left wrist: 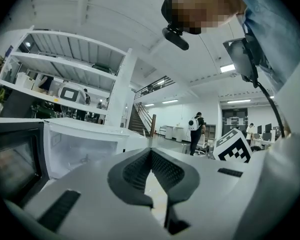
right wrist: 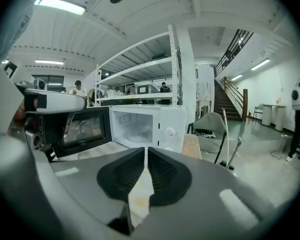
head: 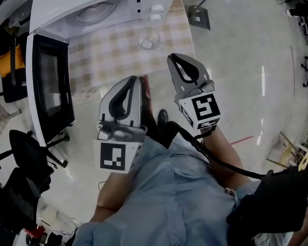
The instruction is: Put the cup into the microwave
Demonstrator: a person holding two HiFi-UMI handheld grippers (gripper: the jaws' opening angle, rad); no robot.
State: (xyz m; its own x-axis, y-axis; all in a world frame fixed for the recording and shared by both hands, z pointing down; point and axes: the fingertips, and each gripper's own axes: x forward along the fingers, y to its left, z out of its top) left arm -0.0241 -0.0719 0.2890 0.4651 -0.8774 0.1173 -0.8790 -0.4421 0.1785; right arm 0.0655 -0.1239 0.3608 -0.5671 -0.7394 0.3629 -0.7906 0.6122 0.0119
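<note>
Now: clear glass cup (head: 149, 38) upright; left tool (left wrist: 150, 153) closed, right tool (right wrist: 145, 154) barely ajar.

My left tongs (head: 135, 81) have the jaws together at the tips, empty. My right tongs (head: 174, 60) sit just beside them, jaws a narrow slit apart, nothing between. Both point forward.

- microwave (head: 92, 9): back cut off by the head view's top edge
- door (left wrist: 12, 164): cut off at the left gripper view's left side
- cup (head: 149, 38): clear, faint; contents cannot be told
</note>
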